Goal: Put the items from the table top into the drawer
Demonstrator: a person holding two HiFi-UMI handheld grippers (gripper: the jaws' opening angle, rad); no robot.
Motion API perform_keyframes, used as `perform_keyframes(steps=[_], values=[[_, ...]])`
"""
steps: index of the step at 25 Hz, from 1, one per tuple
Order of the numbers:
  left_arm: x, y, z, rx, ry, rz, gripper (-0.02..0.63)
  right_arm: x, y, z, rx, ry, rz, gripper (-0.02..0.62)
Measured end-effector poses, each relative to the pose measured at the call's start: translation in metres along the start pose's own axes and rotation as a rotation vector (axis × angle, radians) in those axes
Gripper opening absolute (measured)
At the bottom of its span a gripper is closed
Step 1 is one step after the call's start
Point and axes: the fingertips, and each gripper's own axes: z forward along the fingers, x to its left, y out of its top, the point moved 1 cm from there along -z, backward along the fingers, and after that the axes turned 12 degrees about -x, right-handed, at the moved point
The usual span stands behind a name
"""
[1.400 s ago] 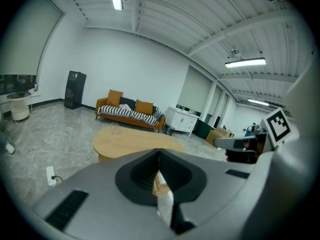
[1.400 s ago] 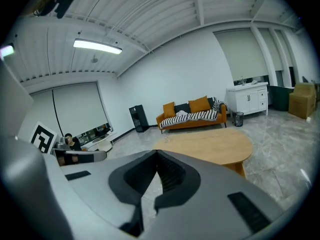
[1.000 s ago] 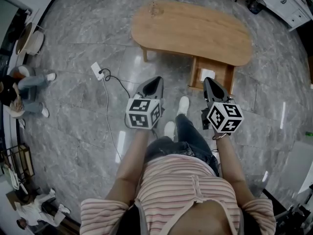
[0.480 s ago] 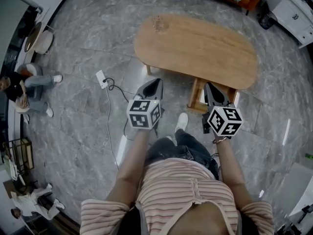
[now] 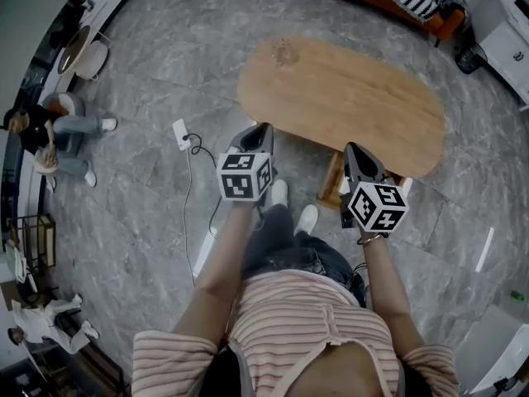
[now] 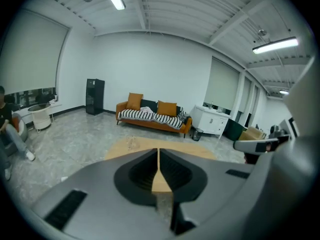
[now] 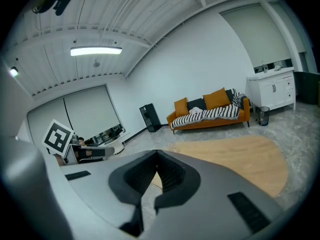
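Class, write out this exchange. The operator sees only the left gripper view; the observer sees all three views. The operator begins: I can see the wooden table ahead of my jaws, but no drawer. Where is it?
Observer: In the head view the drawer juts out from under the near edge of the table, right beside the right gripper.
Operator: Is that gripper carrying anything?
Observer: No. The right gripper view shows its jaws together at the tips, with nothing between them.
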Motion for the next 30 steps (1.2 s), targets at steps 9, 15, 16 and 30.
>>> perform_keyframes(steps=[9,15,16,30], values=[[0.049,-0.011,0.075,0.077,0.034,-0.023,0.015,-0.015,-0.005,0.052,0.045,-0.019,-0.002,0.008],[0.091,-0.016,0.152,0.151,0.025,-0.032,0.015,-0.031,-0.012,0.12,0.121,-0.046,-0.003,0.009],[0.097,-0.016,0.164,0.161,0.021,-0.034,0.015,-0.033,-0.014,0.133,0.136,-0.049,-0.002,0.008],[0.175,-0.035,0.303,0.272,-0.035,-0.05,0.034,-0.046,-0.05,0.284,0.273,-0.062,0.026,0.008]])
